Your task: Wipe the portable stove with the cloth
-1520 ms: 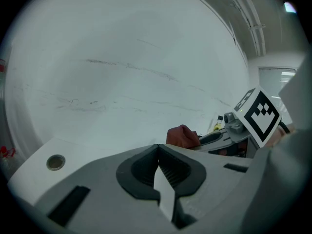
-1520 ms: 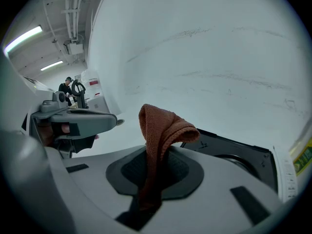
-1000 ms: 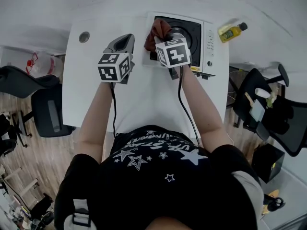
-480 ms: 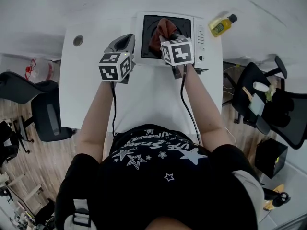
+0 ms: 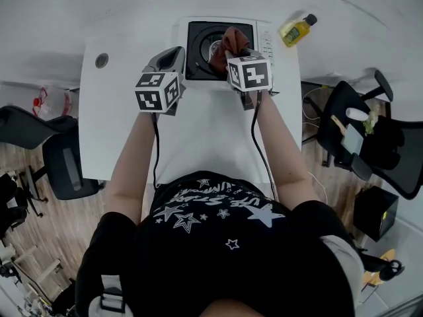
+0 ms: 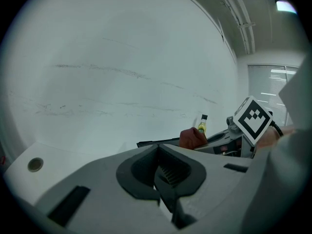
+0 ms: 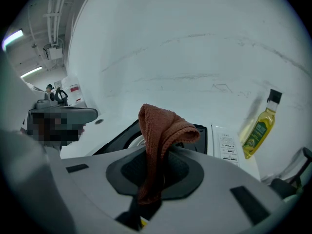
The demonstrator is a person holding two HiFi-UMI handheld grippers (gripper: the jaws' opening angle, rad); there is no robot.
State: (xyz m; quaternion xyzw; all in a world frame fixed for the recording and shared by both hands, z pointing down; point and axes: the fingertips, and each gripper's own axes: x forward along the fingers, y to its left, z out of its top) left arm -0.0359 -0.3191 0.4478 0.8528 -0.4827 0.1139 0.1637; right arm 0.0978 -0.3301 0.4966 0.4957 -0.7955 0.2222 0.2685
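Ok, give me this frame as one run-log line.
right gripper: shut on cloth, held over portable stove | cloth-stove contact: unclear | left gripper: shut, empty, left of stove

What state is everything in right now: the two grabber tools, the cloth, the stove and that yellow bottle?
left gripper: shut, empty, off to the stove's left.
right gripper: shut on the cloth.
cloth: bunched, pinched between the jaws, over the stove top; whether it touches cannot be told.
portable stove: flat on the table, no pot on it.
oil bottle: upright, capped, beside the stove.
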